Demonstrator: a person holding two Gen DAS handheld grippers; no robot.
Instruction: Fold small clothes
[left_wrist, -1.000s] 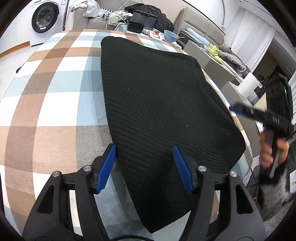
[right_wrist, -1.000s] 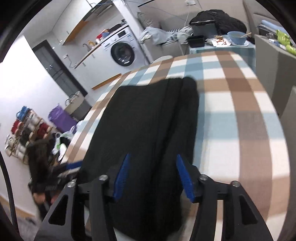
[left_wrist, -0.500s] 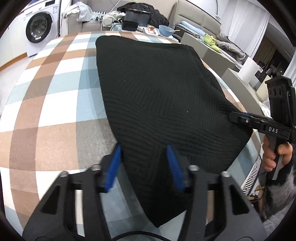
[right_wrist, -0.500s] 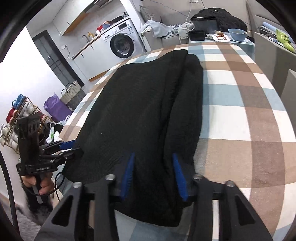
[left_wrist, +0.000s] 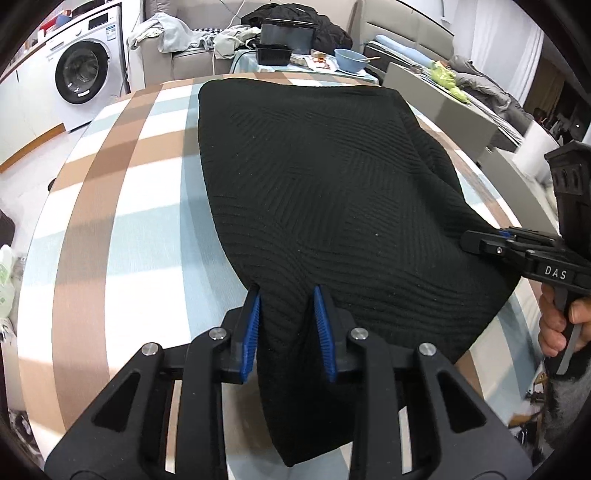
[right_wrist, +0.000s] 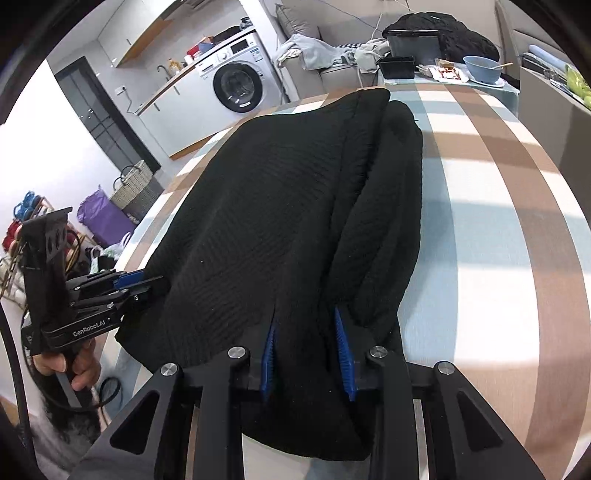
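Left wrist view showed the black ribbed knit garment (left_wrist: 325, 192) spread flat on the round table with the brown, blue and white checked cloth (left_wrist: 122, 229), its near hem hanging over the table's near edge. From the right wrist view, the garment (right_wrist: 266, 221) had one long side already turned in, leaving a thick doubled ridge along its right edge.

The main risk, judged from this, was an uneven pinch. Each set of tongs was closing on a different thickness, so one could catch only the top layer; on lifting, the lower layer would then stay on the table and the fold would skew. The overhanging hem could also drag the knit toward the near edge if either grip slipped.

At the garment's near-left corner, the left gripper (left_wrist: 286, 295) had its jaws closing, with a raised pleat of knit between the blue pads (left_wrist: 251, 332), which already seemed to press it. At the near-right corner, the right gripper (right_wrist: 304, 321) was likewise closing, the doubled ridge bunched between its pads and apparently pinched.
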